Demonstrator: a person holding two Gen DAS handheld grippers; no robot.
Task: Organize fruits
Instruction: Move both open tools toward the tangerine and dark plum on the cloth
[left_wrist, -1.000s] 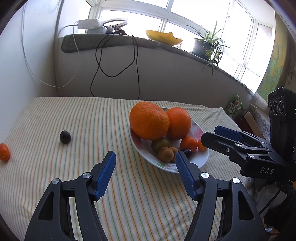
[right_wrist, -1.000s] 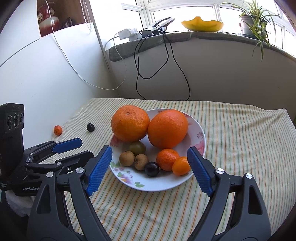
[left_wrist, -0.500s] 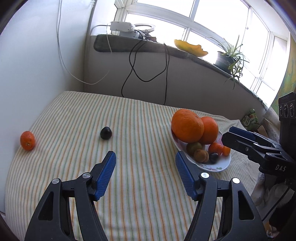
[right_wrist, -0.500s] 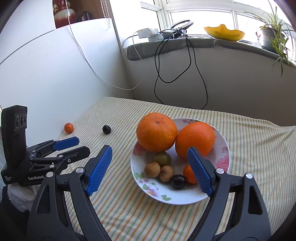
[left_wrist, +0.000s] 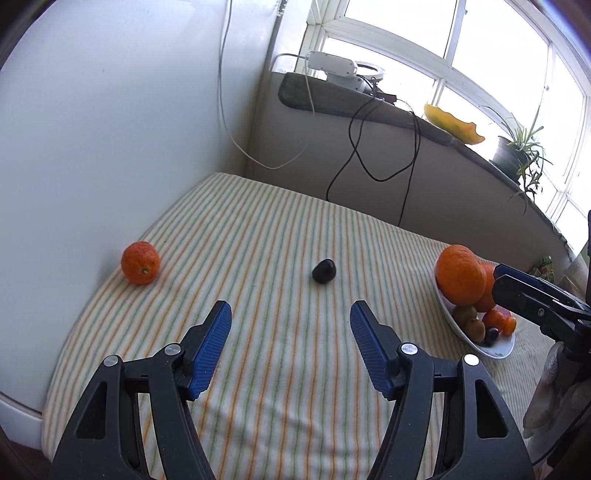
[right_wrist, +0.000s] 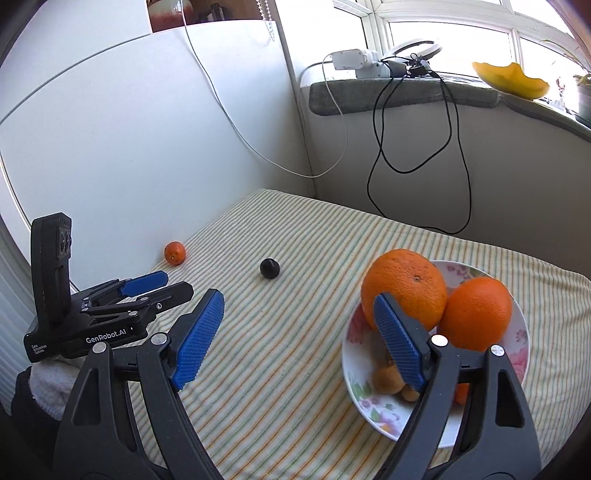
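The left tool (left_wrist: 290, 317) is open and holds nothing, low in the frame. The right tool (right_wrist: 297, 308) is wide open too, empty, above the striped counter (right_wrist: 295, 369).

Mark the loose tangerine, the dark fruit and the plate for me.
loose tangerine (left_wrist: 140, 262), left wrist view, middle of its peel
dark fruit (left_wrist: 324, 270), left wrist view, its centre
plate (right_wrist: 371, 405), right wrist view, bare flowered rim

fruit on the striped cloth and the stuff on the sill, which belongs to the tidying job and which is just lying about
Job: plate of fruit; loose small orange; loose dark fruit.

Lying about: power strip; black cable; yellow dish; potted plant.
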